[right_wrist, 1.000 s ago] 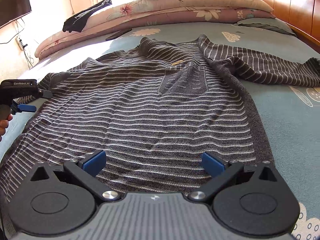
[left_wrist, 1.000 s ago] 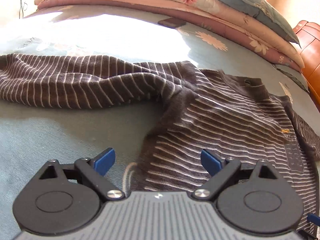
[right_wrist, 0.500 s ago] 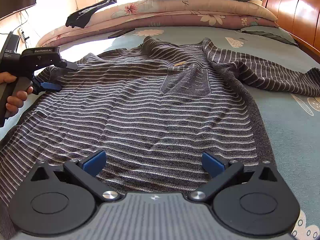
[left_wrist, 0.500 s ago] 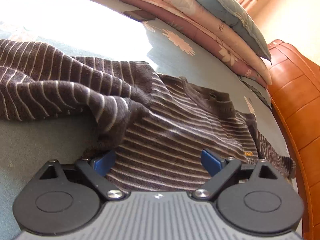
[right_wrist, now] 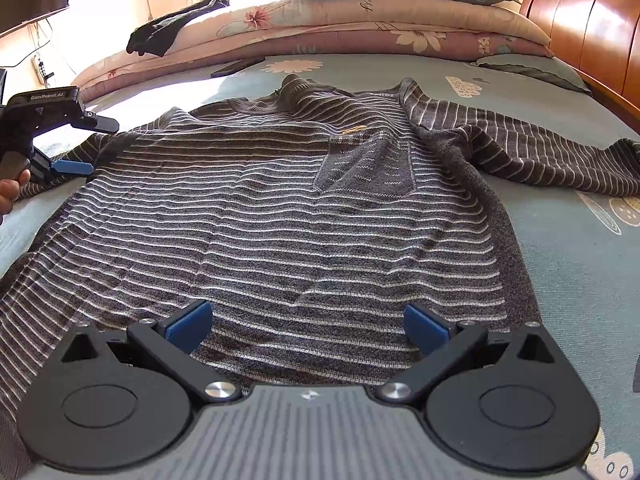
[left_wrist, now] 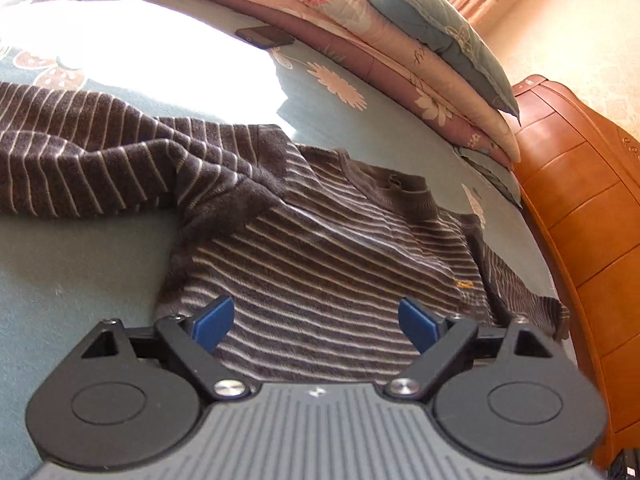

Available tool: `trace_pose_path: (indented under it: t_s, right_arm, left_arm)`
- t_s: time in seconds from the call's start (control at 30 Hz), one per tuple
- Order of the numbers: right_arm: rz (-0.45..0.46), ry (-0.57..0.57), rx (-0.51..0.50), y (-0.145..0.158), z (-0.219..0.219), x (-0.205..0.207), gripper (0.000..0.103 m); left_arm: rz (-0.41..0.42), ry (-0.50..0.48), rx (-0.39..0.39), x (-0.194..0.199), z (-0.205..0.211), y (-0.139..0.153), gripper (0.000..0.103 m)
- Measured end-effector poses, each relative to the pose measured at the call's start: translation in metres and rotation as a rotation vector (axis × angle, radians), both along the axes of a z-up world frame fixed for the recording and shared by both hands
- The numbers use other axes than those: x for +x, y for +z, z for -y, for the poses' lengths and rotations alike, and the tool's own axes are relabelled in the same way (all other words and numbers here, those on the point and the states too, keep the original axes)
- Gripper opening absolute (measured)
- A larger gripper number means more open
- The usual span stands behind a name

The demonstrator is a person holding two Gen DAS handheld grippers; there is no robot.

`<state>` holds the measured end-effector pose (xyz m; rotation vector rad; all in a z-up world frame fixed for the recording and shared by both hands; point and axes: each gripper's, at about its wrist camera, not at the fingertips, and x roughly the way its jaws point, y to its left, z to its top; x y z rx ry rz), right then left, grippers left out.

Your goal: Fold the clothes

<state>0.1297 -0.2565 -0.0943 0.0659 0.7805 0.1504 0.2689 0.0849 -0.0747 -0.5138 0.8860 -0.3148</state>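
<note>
A dark brown knitted sweater with thin pale stripes (right_wrist: 280,216) lies face up, spread flat across the middle of the teal flower-print bedsheet (right_wrist: 580,264), sleeves flung toward either side edge, likely laid out for folding. The left gripper (left_wrist: 316,320) hangs, jaws apart and empty, over its shoulder; the right gripper (right_wrist: 308,326), also apart, hovers above the hem. Folded pink floral quilts (right_wrist: 360,28) line the far edge beside an orange wooden headboard (right_wrist: 592,28).

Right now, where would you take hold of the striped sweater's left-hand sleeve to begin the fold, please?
Probably at the bunched shoulder seam of the left-hand sleeve, coming in low from the sweater's outer edge on that side. The fabric humps up off the bedspread there, giving an edge to pinch, and the open left hand-held gripper already points that way.
</note>
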Motion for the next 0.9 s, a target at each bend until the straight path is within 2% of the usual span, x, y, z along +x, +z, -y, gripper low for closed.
trace_pose_path:
  t_s: [0.03, 0.13, 0.2, 0.27, 0.3, 0.37, 0.47, 0.53, 0.6, 0.73, 0.83, 0.9]
  right_arm:
    - [0.000, 0.000, 0.000, 0.000, 0.000, 0.000, 0.103]
    - [-0.003, 0.000, -0.006, 0.000, -0.001, -0.001, 0.103]
    - [0.000, -0.004, -0.015, 0.000, -0.001, -0.001, 0.103]
    - [0.006, -0.010, -0.021, 0.001, 0.000, -0.002, 0.103]
    - [0.012, -0.011, -0.022, 0.002, 0.001, -0.002, 0.103]
    - [0.025, -0.015, -0.021, 0.004, 0.002, -0.003, 0.103]
    - [0.048, -0.009, -0.023, 0.005, 0.003, -0.006, 0.103]
    - [0.061, -0.006, -0.038, 0.007, 0.002, -0.007, 0.103]
    - [0.098, 0.007, -0.059, 0.013, 0.002, -0.009, 0.103]
    - [0.232, 0.069, -0.140, 0.033, 0.006, -0.009, 0.103]
    - [0.175, 0.105, -0.148, 0.035, 0.012, 0.024, 0.103]
    - [0.140, 0.093, -0.111, 0.028, 0.022, 0.042, 0.103]
  left_arm:
    - [-0.007, -0.010, 0.005, -0.005, 0.002, -0.003, 0.089]
    - [-0.022, 0.020, 0.117, -0.018, 0.006, -0.010, 0.089]
    - [-0.030, 0.107, 0.215, -0.022, -0.003, -0.011, 0.089]
    - [-0.026, 0.210, 0.264, -0.029, -0.016, -0.006, 0.089]
    - [-0.013, 0.240, 0.248, -0.033, -0.023, -0.001, 0.089]
    - [0.029, 0.230, 0.173, -0.042, -0.029, 0.008, 0.089]
    - [0.094, 0.148, 0.082, -0.051, -0.017, 0.020, 0.091]
    - [0.092, 0.078, 0.034, -0.051, -0.003, 0.016, 0.093]
    - [0.055, 0.009, 0.008, -0.048, 0.011, 0.007, 0.093]
    - [0.056, 0.002, 0.079, -0.047, 0.022, -0.006, 0.093]
    - [0.074, -0.010, 0.136, -0.047, 0.026, -0.010, 0.093]
    - [0.084, -0.029, 0.171, -0.047, 0.028, -0.013, 0.093]
